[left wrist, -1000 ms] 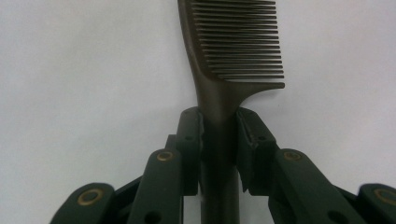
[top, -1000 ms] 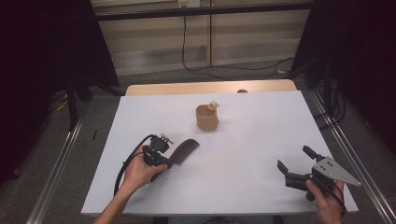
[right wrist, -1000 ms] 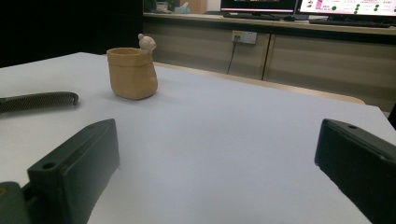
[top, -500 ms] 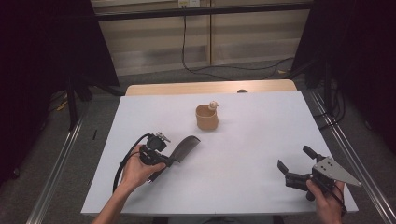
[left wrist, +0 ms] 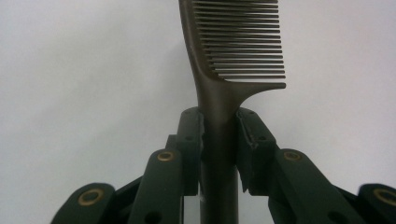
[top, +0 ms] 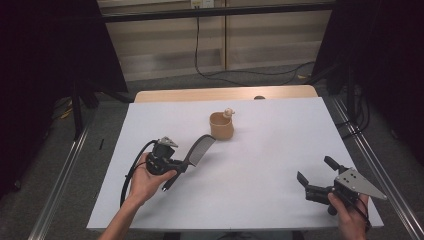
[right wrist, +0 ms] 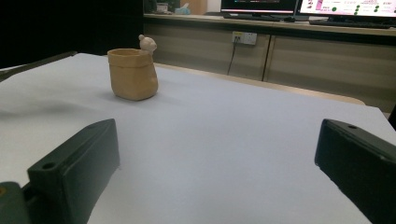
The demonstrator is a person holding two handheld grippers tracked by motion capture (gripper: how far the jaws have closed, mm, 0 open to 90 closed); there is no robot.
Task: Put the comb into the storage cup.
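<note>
the comb (top: 199, 149) has swung nearer the cup (top: 221, 126), its handle clamped in the left gripper (top: 186, 163).

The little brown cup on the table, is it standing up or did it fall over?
Standing up. The cup sits flat on the table with its open mouth facing upward.

left gripper (top: 186, 162) clamped, right gripper (top: 315, 174) wide

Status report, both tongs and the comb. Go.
Left tongs shut on the comb by its handle, teeth end aimed toward the tan cup. Right tongs open, holding nothing, near the table edge. Nothing between comb and cup.
</note>
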